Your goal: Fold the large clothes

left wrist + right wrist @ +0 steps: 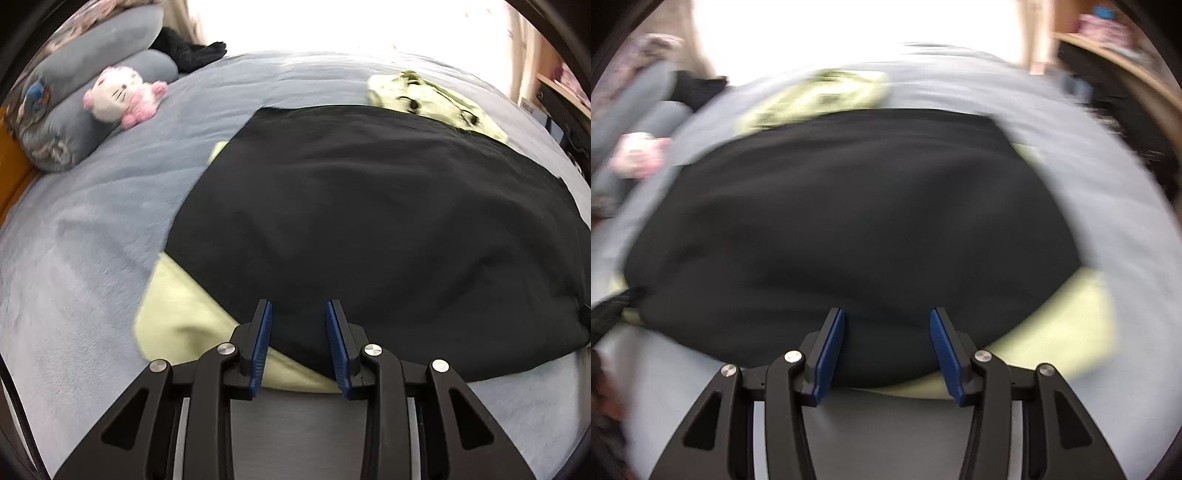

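A large black garment (369,221) lies spread flat on the grey-blue bed (92,240), on top of a pale green garment (177,314) that sticks out at its near left and far edge. My left gripper (299,310) is open and empty, just over the black garment's near edge. In the right wrist view, which is blurred, the black garment (849,221) fills the middle with the green garment (1071,328) showing at its right. My right gripper (886,317) is open and empty over the near edge.
A pink and white plush cat (122,96) and grey pillows (96,48) lie at the bed's far left, with a dark item (192,51) behind them. A wooden bed frame (11,177) runs along the left. Shelving (557,96) stands at the right. A bright window is behind.
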`<state>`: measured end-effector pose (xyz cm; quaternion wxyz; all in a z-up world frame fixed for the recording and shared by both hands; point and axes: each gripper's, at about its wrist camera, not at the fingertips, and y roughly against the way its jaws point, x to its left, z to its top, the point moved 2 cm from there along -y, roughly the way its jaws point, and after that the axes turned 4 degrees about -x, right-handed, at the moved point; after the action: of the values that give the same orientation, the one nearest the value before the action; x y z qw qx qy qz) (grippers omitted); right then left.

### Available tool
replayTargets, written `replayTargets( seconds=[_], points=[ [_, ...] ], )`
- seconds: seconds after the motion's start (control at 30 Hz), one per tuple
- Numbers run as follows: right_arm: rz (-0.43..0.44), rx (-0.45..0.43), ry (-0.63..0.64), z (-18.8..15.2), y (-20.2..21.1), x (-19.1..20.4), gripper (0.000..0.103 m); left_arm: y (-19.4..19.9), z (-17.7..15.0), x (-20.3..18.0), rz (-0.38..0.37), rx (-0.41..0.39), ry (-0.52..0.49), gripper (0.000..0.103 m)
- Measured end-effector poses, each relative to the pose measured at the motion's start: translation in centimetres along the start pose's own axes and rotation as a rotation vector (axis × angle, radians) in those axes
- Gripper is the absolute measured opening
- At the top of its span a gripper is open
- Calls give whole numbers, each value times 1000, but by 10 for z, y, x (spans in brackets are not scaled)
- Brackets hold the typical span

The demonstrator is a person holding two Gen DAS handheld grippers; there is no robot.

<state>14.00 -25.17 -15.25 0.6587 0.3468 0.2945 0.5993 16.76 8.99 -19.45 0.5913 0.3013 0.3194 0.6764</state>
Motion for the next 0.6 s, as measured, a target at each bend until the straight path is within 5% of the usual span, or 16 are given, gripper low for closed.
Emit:
replayTargets(
  seconds=[0.13, 0.2, 0.6],
  points=[
    [-92, 7, -145, -8, 7, -68, 48, 3, -2, 7, 17, -2, -13, 28],
    [-71, 4, -198, -12, 10, -84, 48, 3, -3, 7, 29, -2, -14, 28],
    [-107, -12, -193, -19, 9, -80, 50, 4, -3, 14, 21, 7, 34, 28]
  ],
)
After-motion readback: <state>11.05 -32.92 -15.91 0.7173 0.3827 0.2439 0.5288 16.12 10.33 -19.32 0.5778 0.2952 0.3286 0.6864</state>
